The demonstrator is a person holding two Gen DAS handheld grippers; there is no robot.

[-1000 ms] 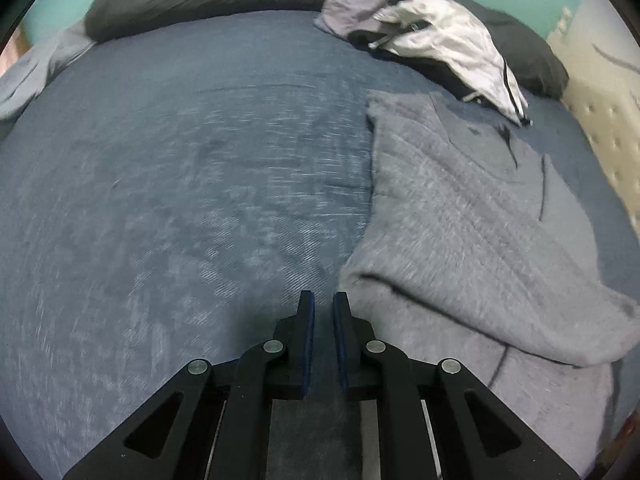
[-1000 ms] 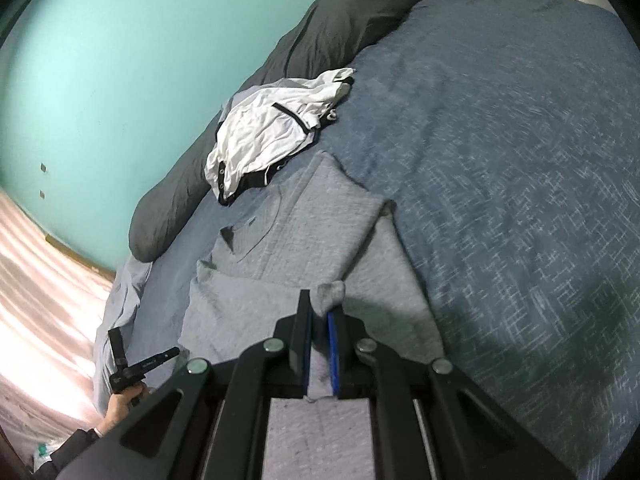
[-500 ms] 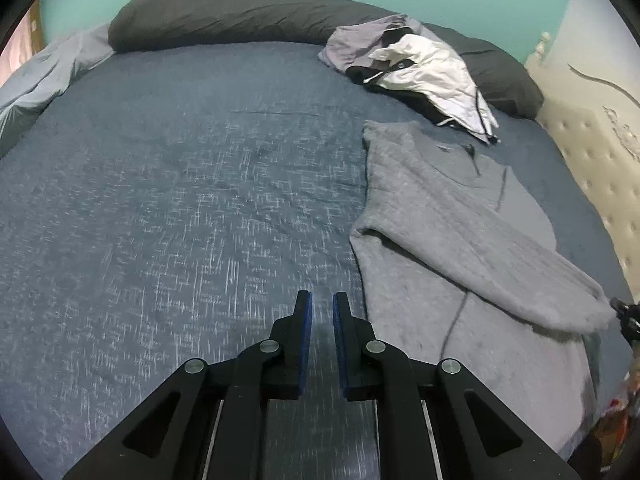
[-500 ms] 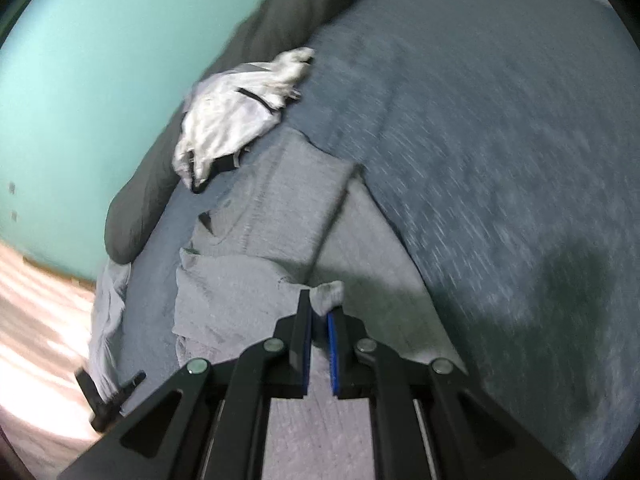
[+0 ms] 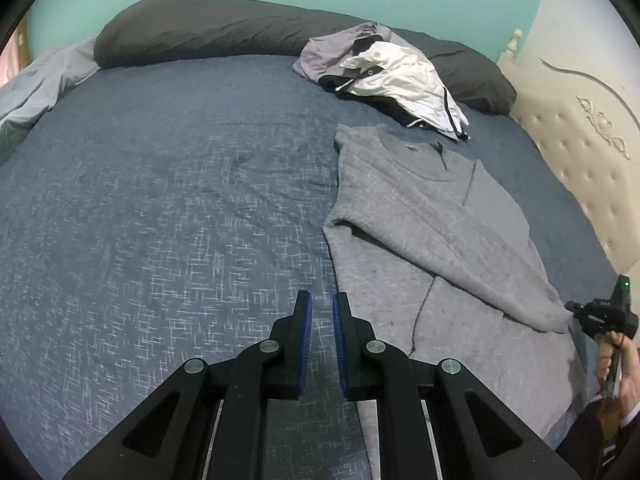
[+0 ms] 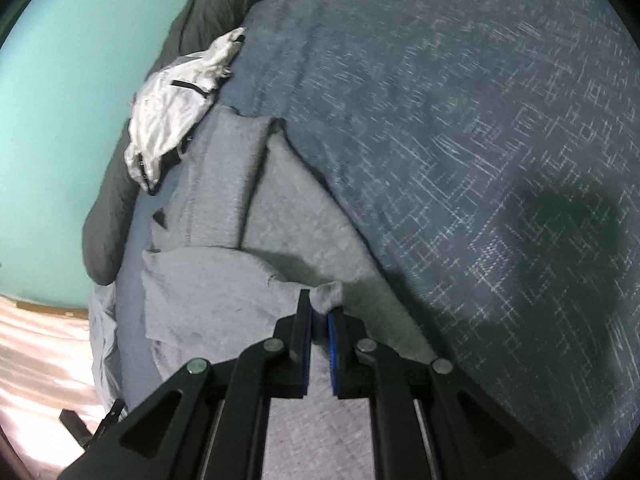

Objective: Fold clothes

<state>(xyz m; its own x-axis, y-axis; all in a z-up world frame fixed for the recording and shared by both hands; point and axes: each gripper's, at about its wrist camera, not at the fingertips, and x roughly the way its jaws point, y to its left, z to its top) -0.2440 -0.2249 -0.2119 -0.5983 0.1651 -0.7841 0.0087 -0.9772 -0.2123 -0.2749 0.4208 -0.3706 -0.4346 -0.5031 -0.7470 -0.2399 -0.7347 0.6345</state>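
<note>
**Sleeve end pinched, grip easing, fold not laid**

Closest in, the right tongs [image 6: 319, 312] have the cuff [image 6: 329, 294] of the grey sweater [image 5: 424, 216] between their blue pads, a small tuft of it poking out past the tips. The jaws are beginning to open with the cloth between them, so the grip looks light. The left tongs [image 5: 322, 314] hold nothing: their pads stand a narrow gap apart over bare blue bedspread [image 5: 168, 208], with the sweater's near edge just to their right.

Beyond both tips the sweater lies flat on the bed. One sleeve runs slantwise across the chest toward the right tongs, and the neck points away. Farther off, past the collar, a white and black jacket [image 5: 404, 76] sits crumpled against a long dark pillow [image 5: 208, 28], touching or nearly touching the sweater's shoulder. A padded headboard [image 5: 576, 152] stands off to the right of the left tongs.

My worry is the cuff. Let go while it hangs above the cloth, it may drop short or crooked and leave a slack, bunched sleeve instead of a flat one. The knit looks soft and loose, so a tug could also drag the body askew. The jacket is near enough to snag a later fold.

No baskets, bins or drawers are in view, so nothing is contained.
</note>
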